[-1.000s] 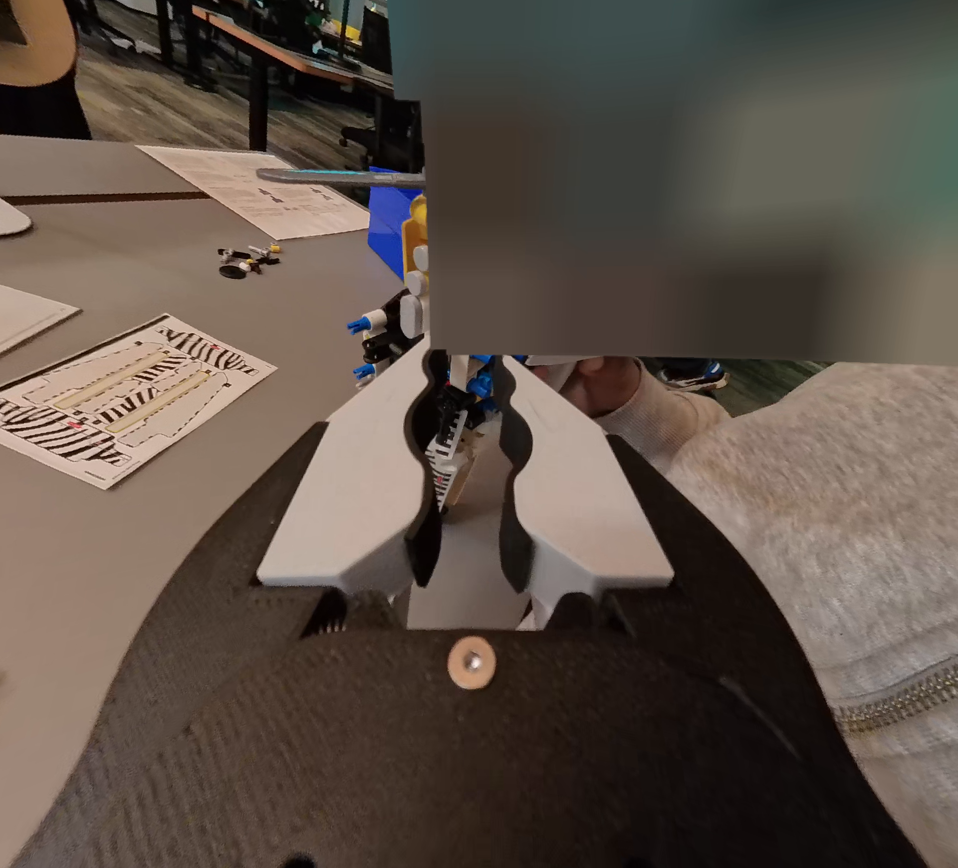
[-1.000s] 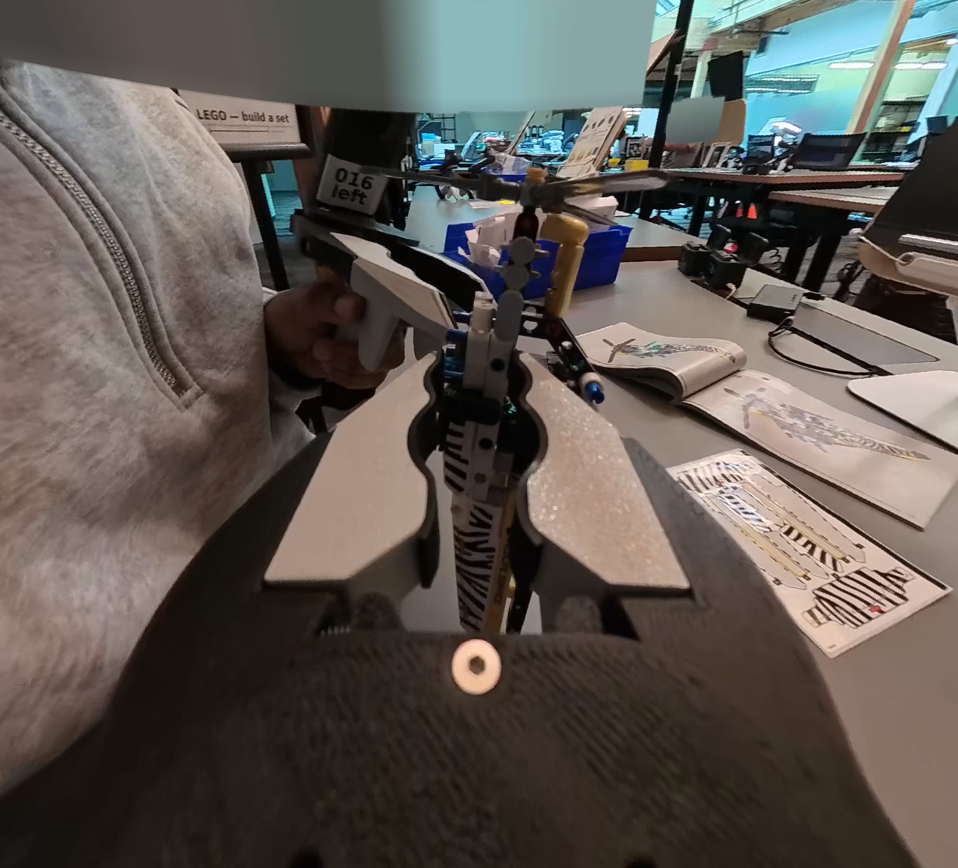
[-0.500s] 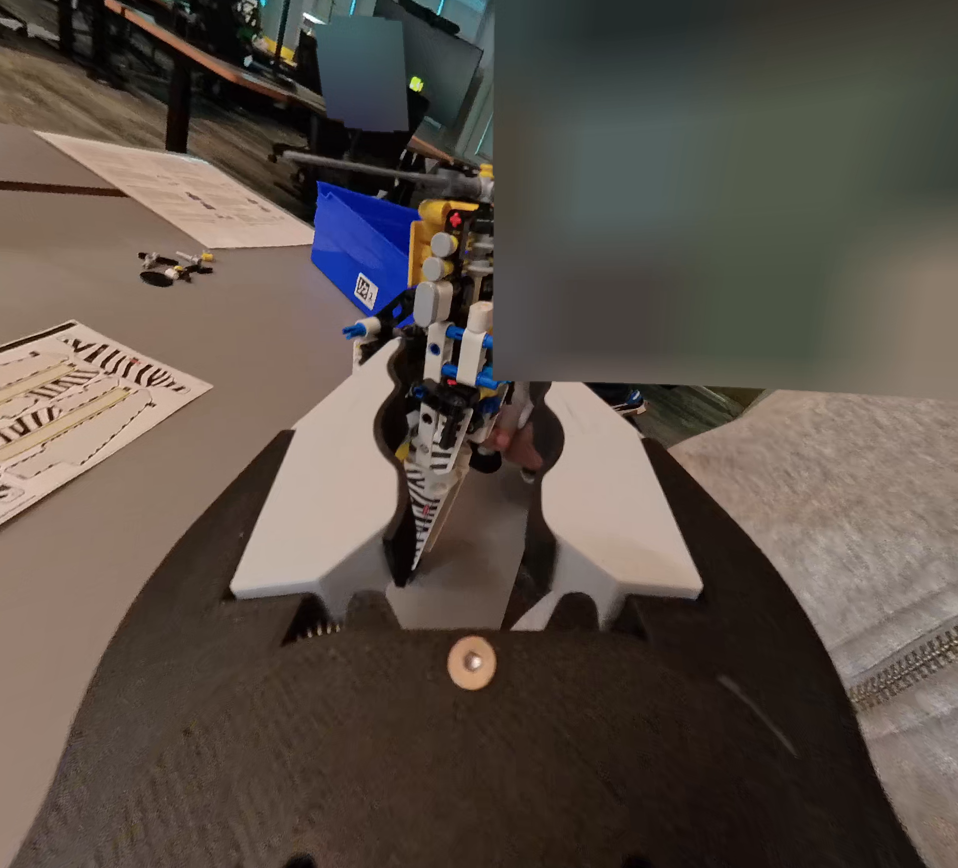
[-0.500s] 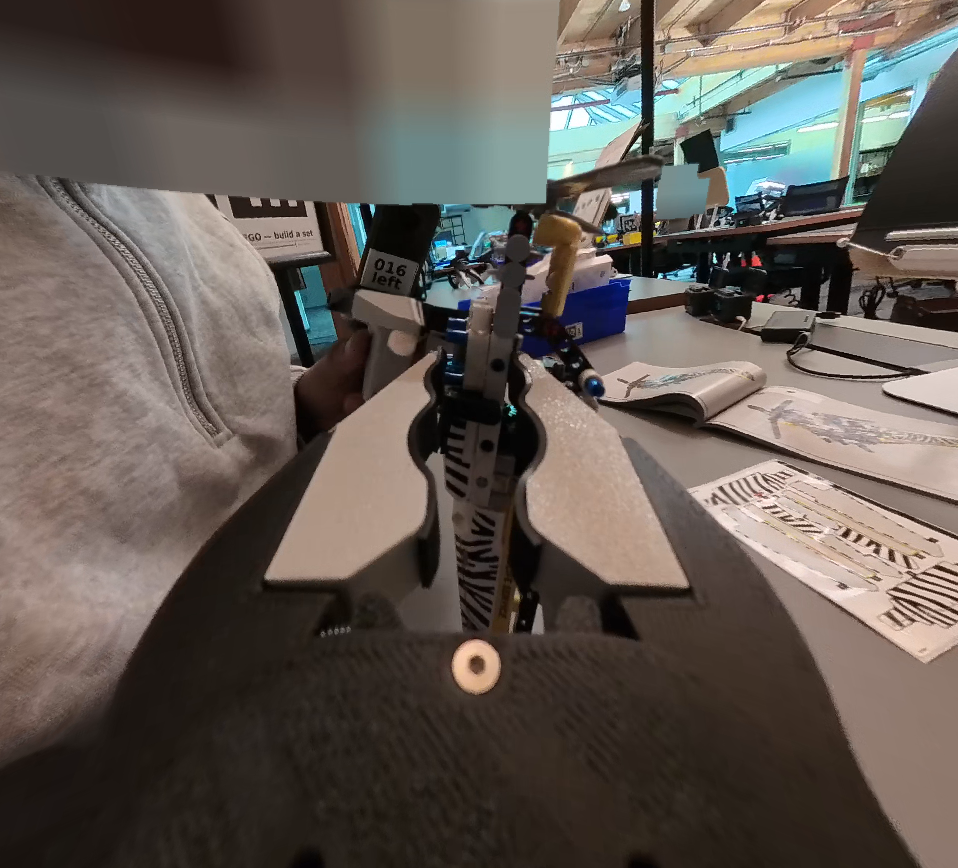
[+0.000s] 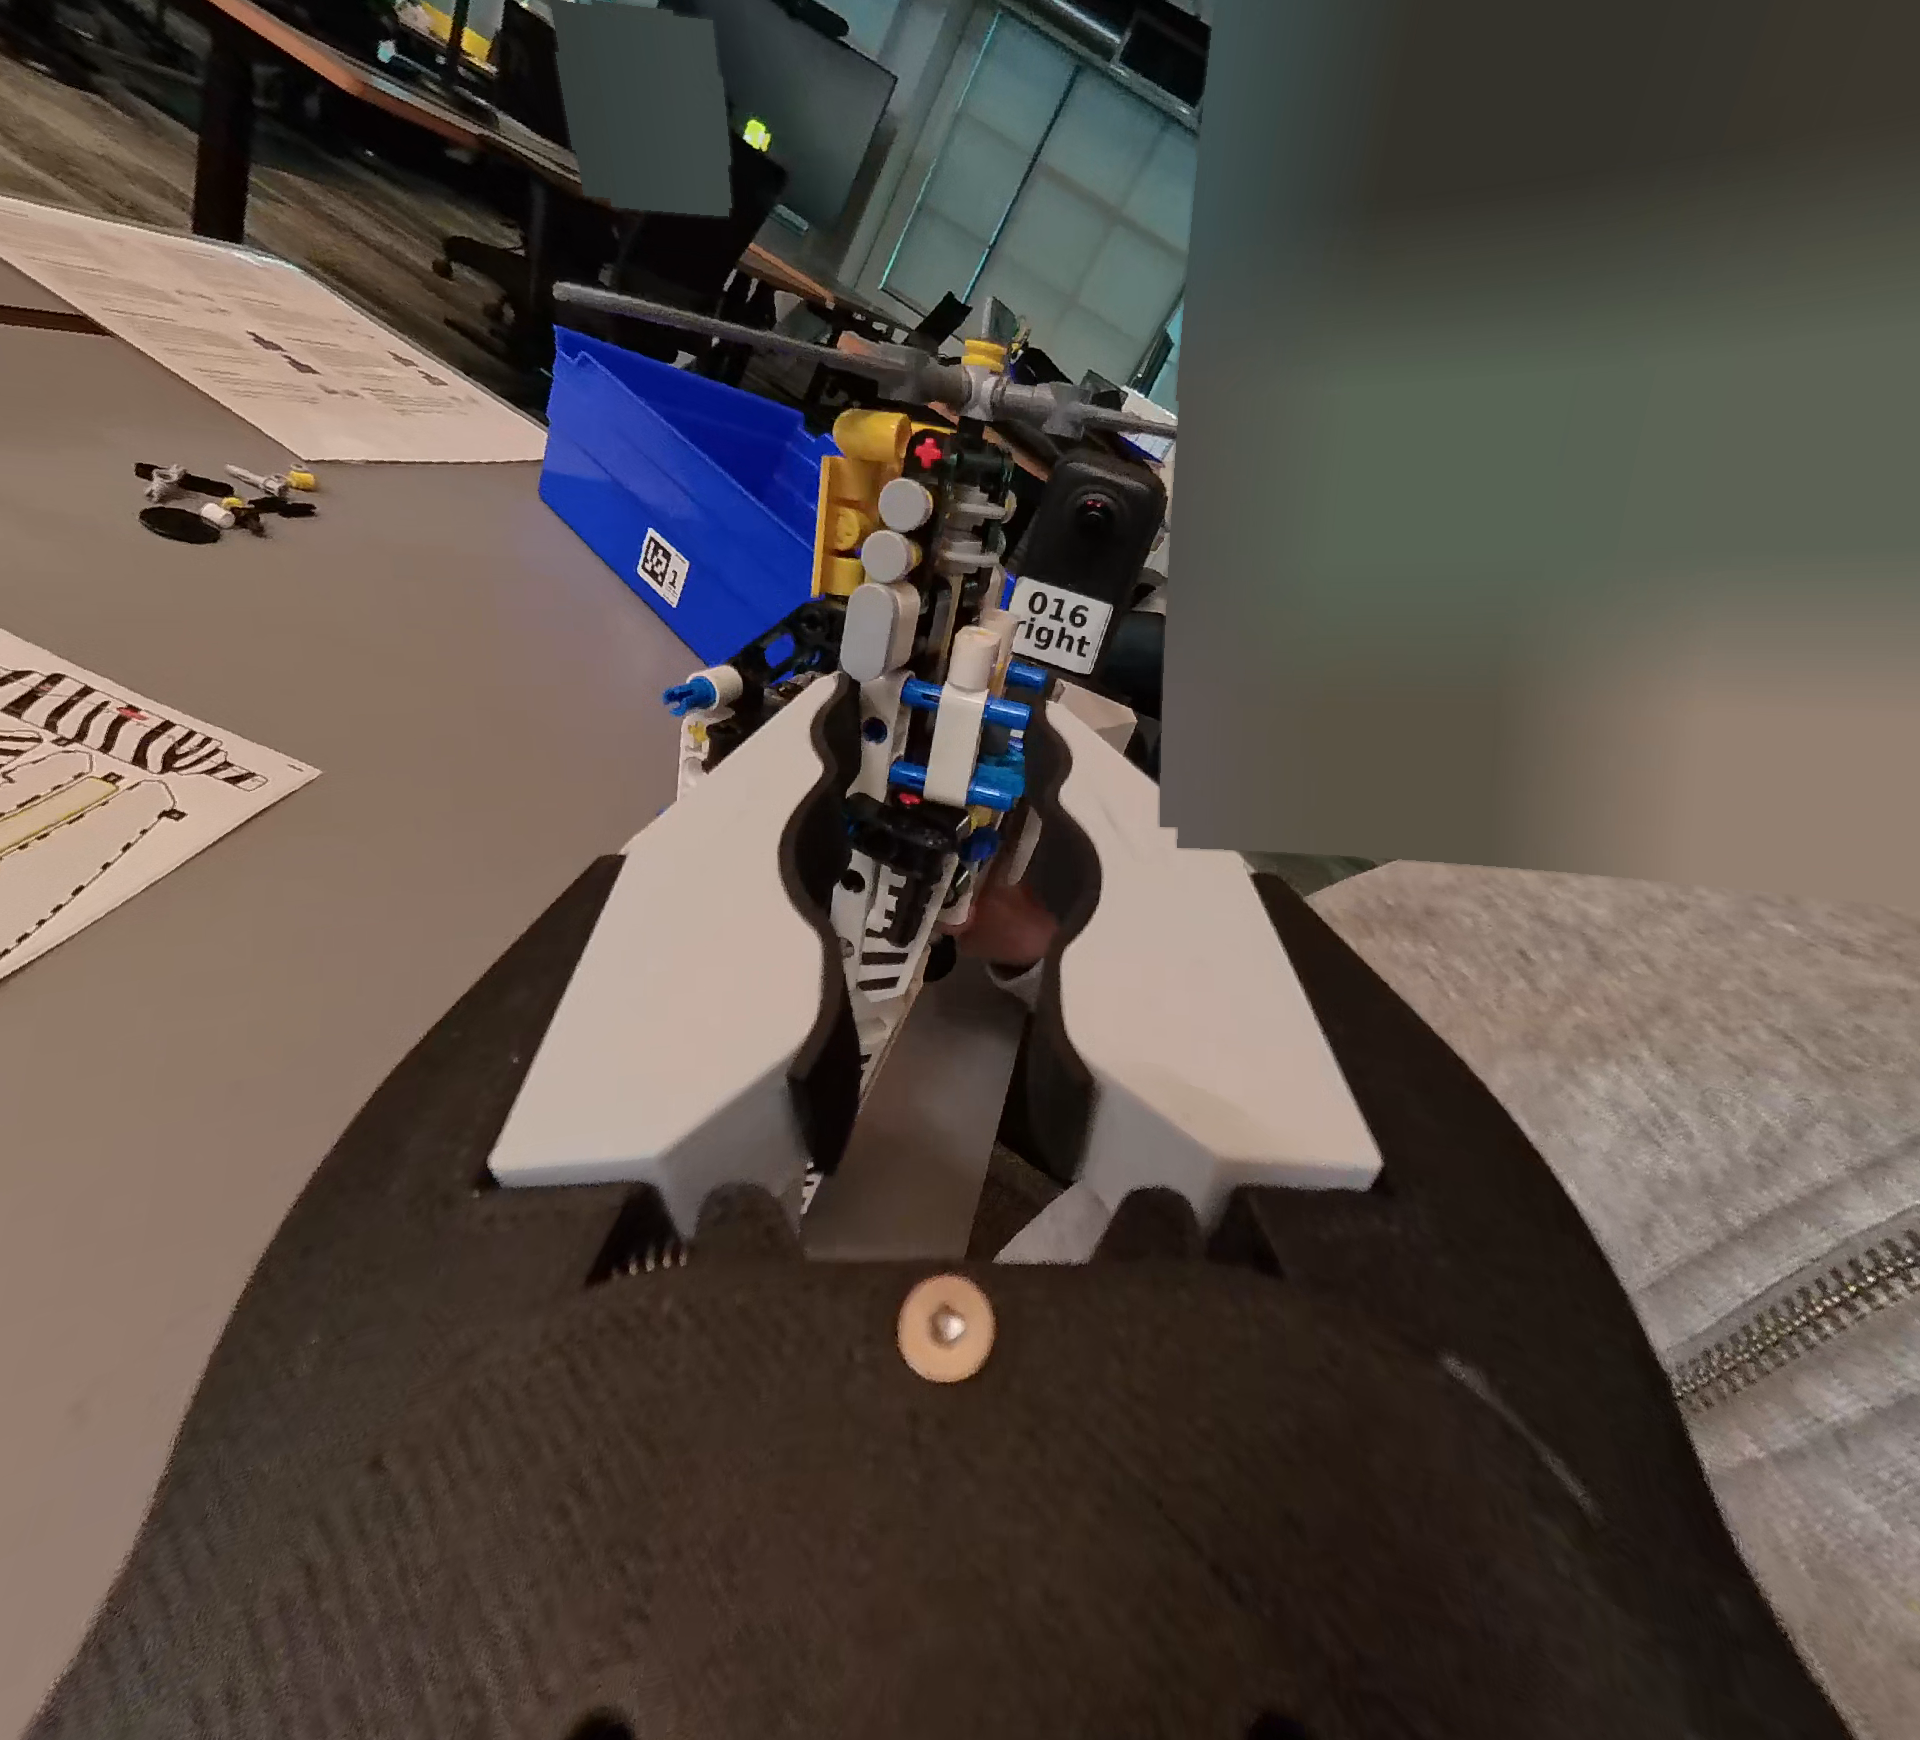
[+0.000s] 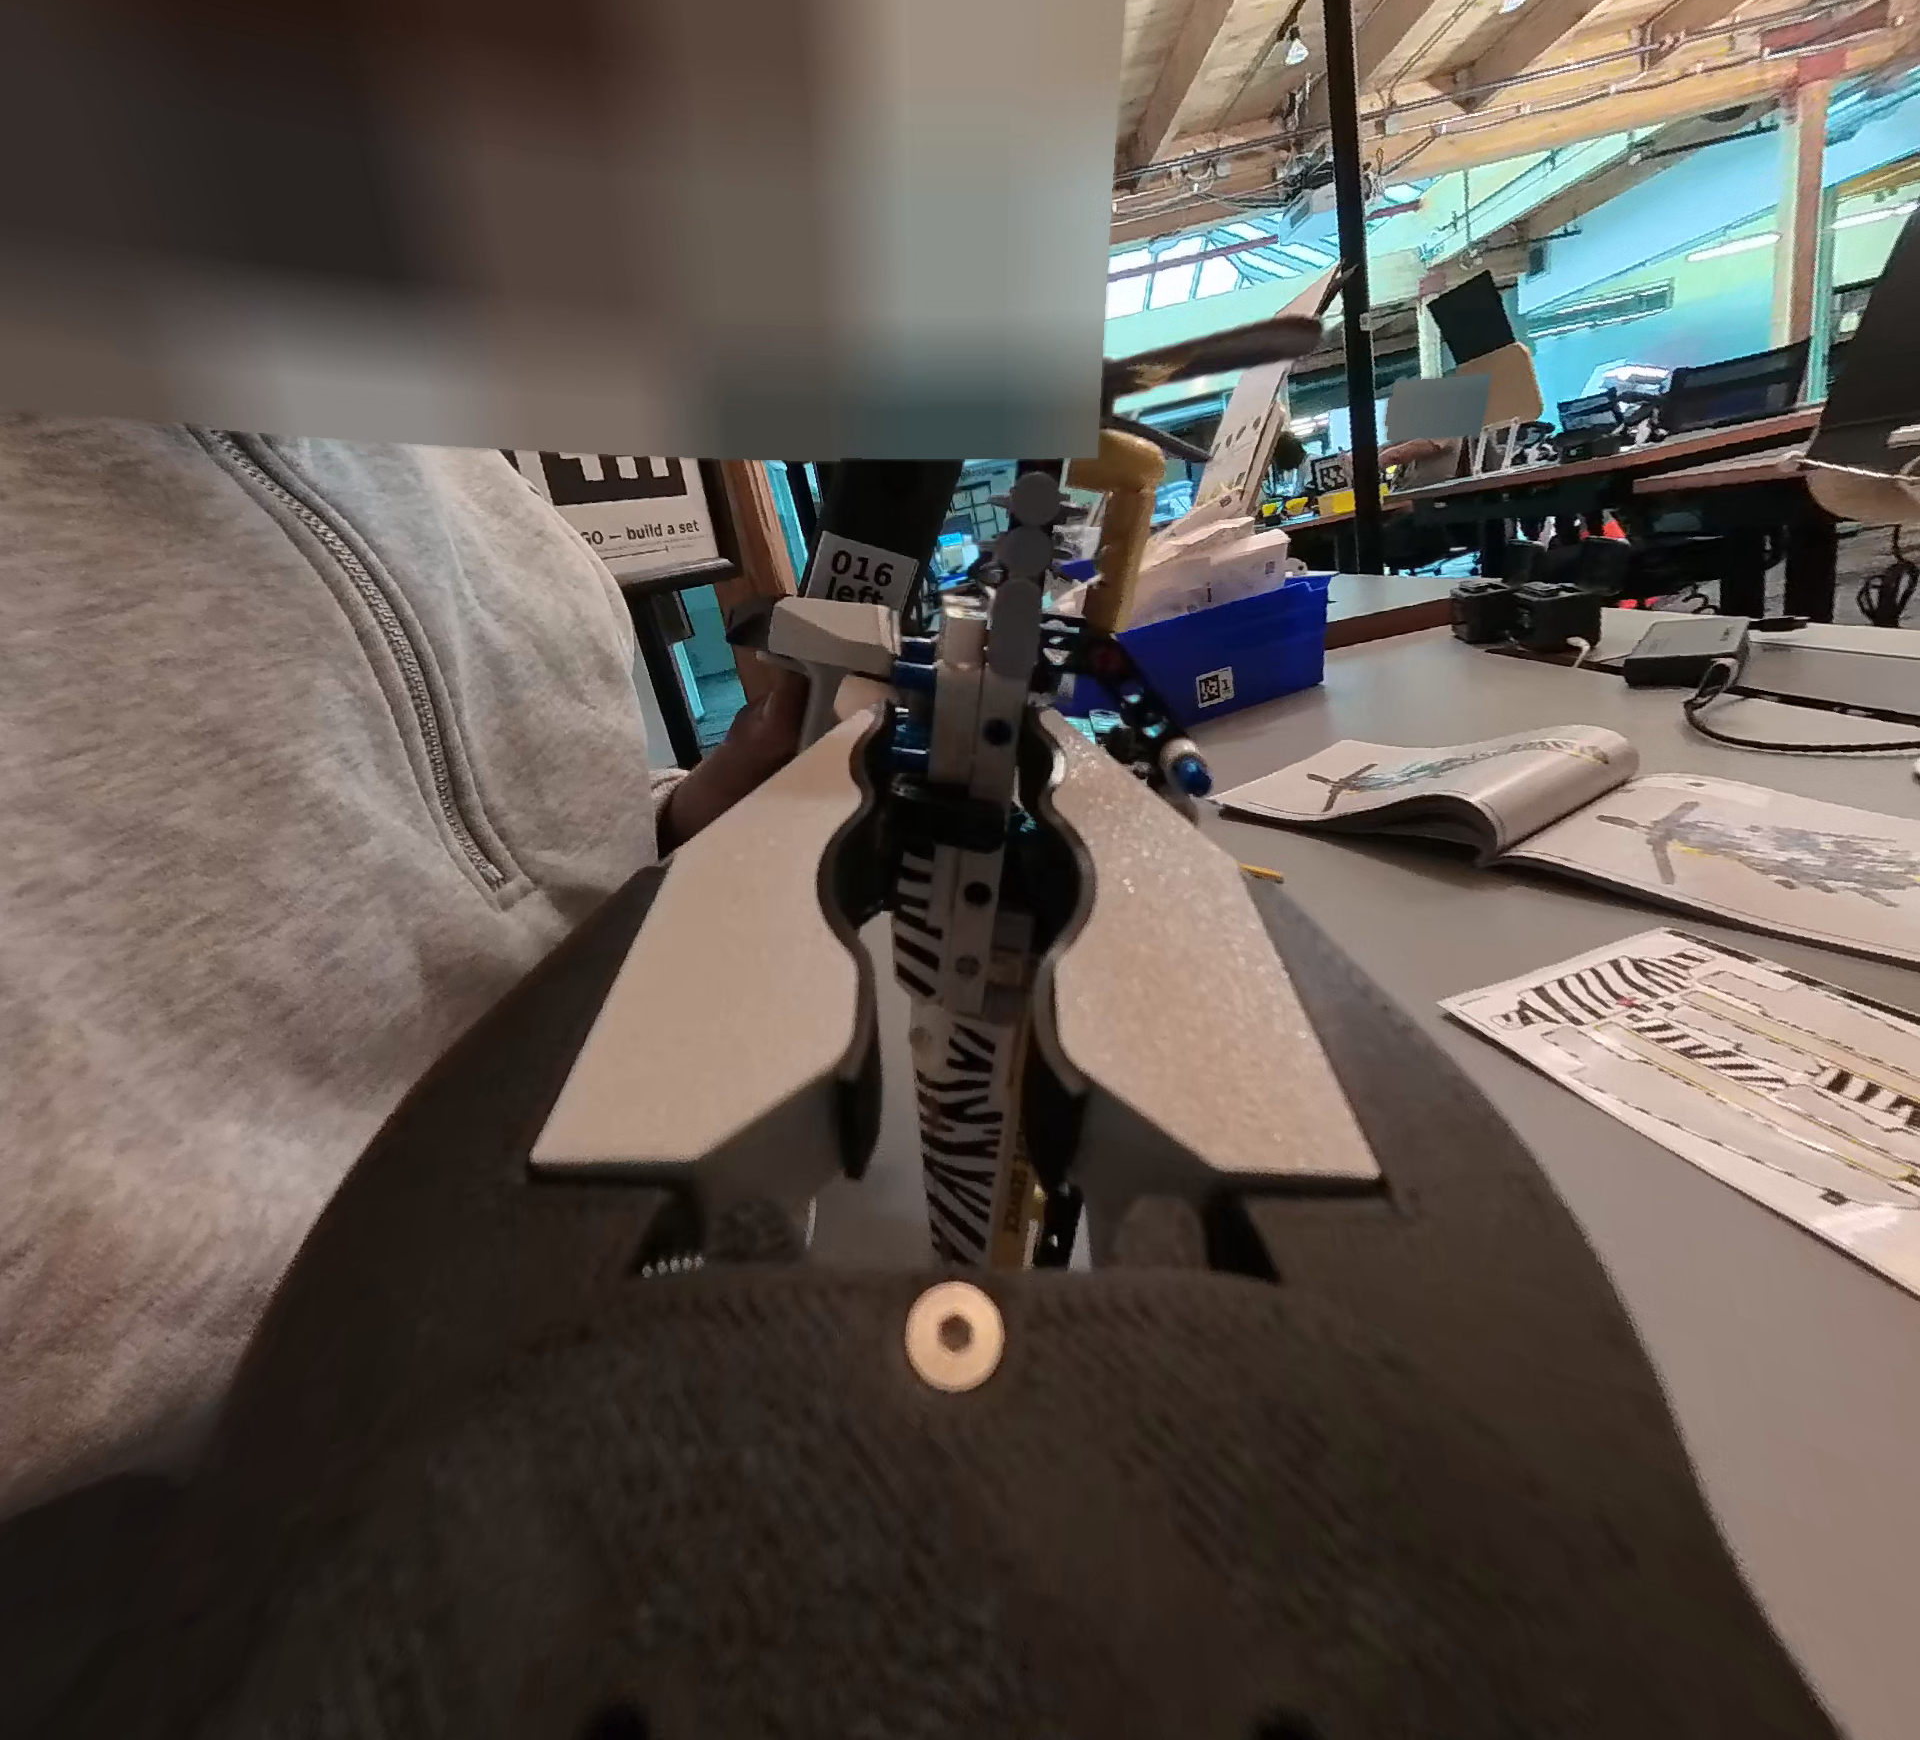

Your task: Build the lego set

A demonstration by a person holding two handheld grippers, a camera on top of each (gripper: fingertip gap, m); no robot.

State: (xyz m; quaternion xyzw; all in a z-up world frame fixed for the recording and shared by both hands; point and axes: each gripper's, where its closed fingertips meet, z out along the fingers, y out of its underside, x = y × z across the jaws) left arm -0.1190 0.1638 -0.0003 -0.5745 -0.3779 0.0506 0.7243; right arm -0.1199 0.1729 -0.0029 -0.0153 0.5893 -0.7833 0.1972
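Note:
A lego helicopter (image 5: pixel 883 630) with a zebra-striped tail, yellow cab and grey rotor is held in the air over the grey table (image 5: pixel 416 651), between both grippers. My right gripper (image 6: pixel 961 734) is shut on the striped tail (image 6: pixel 951 1046), which runs back between its fingers. My left gripper (image 5: pixel 940 714) faces it from the other end. Its jaws stand close around the white beam with blue pins (image 5: pixel 956 724), and the tips touch the pins on both sides. The left gripper also shows in the right wrist view (image 6: pixel 831 641), against the model's left side.
A blue bin (image 5: pixel 665 485) stands on the table just behind the model. A zebra sticker sheet (image 6: pixel 1714 1056), an open instruction booklet (image 6: pixel 1558 817), loose small parts (image 5: pixel 218 501) and a printed sheet (image 5: pixel 260 340) lie around. A person's grey hooded top (image 5: pixel 1662 1119) is close by. My two grippers' fingertips are within a few centimetres of each other.
My left gripper opened wider, moved forward around the model's pinned beam, then narrowed onto it. Both grippers tilted upward with the model. The right gripper kept its grip.

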